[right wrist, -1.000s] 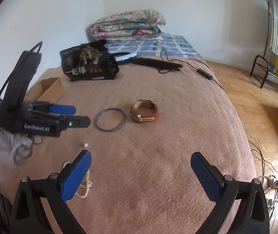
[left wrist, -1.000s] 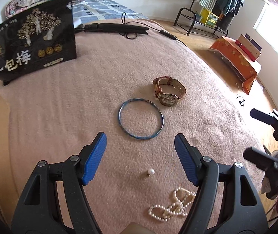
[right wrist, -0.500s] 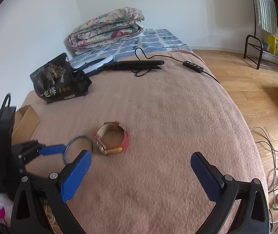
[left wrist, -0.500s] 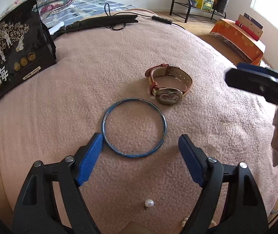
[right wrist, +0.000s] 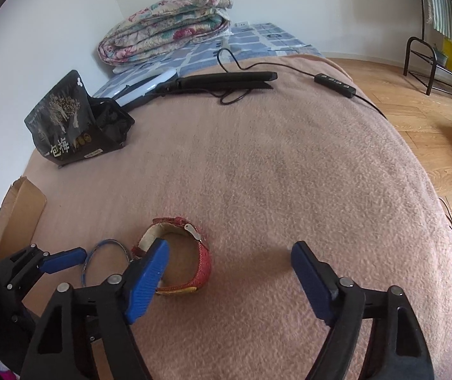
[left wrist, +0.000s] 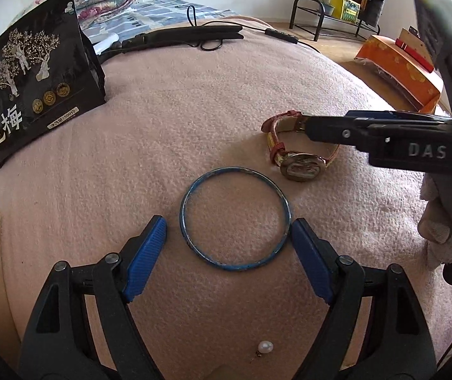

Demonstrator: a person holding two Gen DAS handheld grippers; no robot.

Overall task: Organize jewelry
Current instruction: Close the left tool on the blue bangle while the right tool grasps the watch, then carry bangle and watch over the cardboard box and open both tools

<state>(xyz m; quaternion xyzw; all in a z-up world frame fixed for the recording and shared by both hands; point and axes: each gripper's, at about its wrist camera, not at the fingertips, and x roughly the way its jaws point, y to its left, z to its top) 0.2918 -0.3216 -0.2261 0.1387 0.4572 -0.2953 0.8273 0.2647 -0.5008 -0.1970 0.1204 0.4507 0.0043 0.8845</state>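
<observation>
Jaws on both tools stand spread wide, nothing pinched in either. Look at the left gripper [left wrist: 227, 253]: its blue pads sit either side of the blue bangle [left wrist: 235, 218], which lies flat on the pink blanket [left wrist: 175, 120], one pad right at the rim, though I can't tell if it touches. Over to the right gripper [right wrist: 229, 272], and its left pad is poking into the loop of the red-strapped wristwatch [right wrist: 175, 253], the other pad well out over bare blanket. Watch and bangle lie just beside each other. By my reckoning the sorting has barely begun: every piece is loose on the bed, nothing gathered, and no jewelry box or tray shows anywhere. Left camera alone catches the single pearl earring [left wrist: 264, 346] lying back between that tool's arms, plus the watch's gold face. Right camera alone shows the clasp, and the cardboard [right wrist: 20, 212] at the bed's edge. Farther off, a black snack bag [left wrist: 32, 95] stands, a hair straightener [right wrist: 222, 80] lies.
</observation>
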